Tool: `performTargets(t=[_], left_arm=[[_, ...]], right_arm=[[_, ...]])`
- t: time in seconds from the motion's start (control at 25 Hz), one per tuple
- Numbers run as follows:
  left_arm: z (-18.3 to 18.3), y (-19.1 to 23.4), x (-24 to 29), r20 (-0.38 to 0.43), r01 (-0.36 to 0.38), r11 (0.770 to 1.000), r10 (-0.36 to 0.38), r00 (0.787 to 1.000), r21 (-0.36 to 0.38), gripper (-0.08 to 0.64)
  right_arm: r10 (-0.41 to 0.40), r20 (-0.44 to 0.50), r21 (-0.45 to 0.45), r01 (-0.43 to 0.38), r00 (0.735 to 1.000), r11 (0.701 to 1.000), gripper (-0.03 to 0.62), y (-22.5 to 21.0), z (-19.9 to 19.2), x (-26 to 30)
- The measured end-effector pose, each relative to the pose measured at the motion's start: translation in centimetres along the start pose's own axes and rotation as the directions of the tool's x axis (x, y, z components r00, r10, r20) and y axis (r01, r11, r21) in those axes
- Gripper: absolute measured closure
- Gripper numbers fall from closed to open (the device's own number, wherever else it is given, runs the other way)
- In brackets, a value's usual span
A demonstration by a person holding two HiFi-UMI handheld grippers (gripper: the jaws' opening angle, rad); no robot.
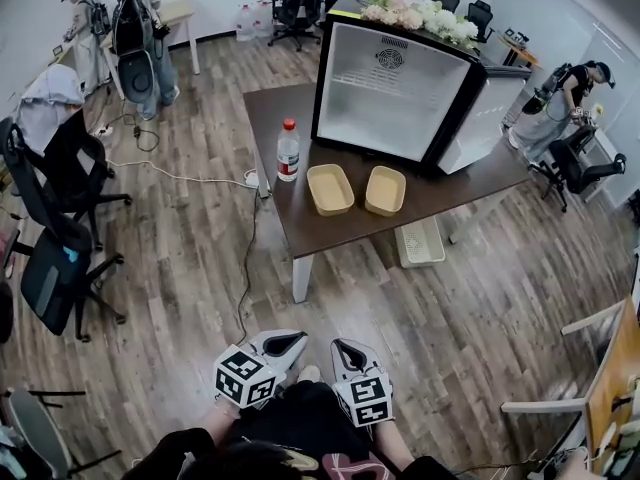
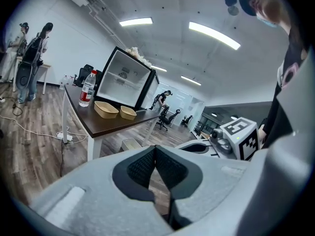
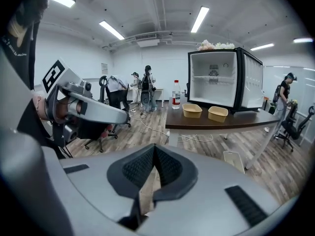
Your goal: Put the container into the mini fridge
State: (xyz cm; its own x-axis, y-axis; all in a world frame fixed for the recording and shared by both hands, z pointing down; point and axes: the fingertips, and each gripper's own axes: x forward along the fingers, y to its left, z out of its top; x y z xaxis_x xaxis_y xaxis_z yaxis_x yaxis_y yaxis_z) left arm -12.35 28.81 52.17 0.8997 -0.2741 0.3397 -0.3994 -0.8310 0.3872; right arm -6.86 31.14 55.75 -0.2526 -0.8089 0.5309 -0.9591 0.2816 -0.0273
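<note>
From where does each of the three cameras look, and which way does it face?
Head view: on the person's head, steeply down at floor and table; both the left gripper and right gripper show.
Left gripper view: on the left gripper, along its shut jaws toward the table; right gripper shows.
Right gripper view: on the right gripper, likewise toward the table; left gripper shows.
Shared: all show the open mini fridge.

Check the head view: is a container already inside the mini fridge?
No: the left container and the right container both sit on the table before the open mini fridge.
</note>
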Motion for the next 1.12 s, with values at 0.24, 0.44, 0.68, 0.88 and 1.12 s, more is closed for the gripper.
performTargets(t=[0.24,0.44,0.68,0.88,1.12], left_arm=[[0.4,-1.1,2.7,0.009,-0.022,1.000,0.022,1.000,-0.008,0.552],[0.4,-1.1,3.6,0.019,-0.039,0.998,0.040,0.999,-0.042,0.552],[0.9,-0.3,4.3,0.029,-0.062,0.997,0.063,0.998,-0.055,0.552],[1.7,1.0,5.5,0.040,-0.081,0.996,0.082,0.996,-0.032,0.552],[3.3,3.5,8.0,0.033,-0.062,0.998,0.062,0.998,-0.022,0.552]], right_arm=[[0.034,-0.003,-0.013,-0.034,0.999,0.999,0.584,-2.3,-0.9,-0.4],[0.053,-0.001,-0.016,-0.053,0.999,0.998,0.584,-3.2,-1.2,-0.4],[0.054,-0.005,-0.010,-0.055,0.999,0.998,0.584,-4.1,-1.1,-0.1],[0.040,-0.007,0.007,-0.040,0.999,0.999,0.584,-5.5,-0.7,0.6],[0.009,-0.009,0.024,-0.008,1.000,1.000,0.584,-8.1,0.6,3.1]])
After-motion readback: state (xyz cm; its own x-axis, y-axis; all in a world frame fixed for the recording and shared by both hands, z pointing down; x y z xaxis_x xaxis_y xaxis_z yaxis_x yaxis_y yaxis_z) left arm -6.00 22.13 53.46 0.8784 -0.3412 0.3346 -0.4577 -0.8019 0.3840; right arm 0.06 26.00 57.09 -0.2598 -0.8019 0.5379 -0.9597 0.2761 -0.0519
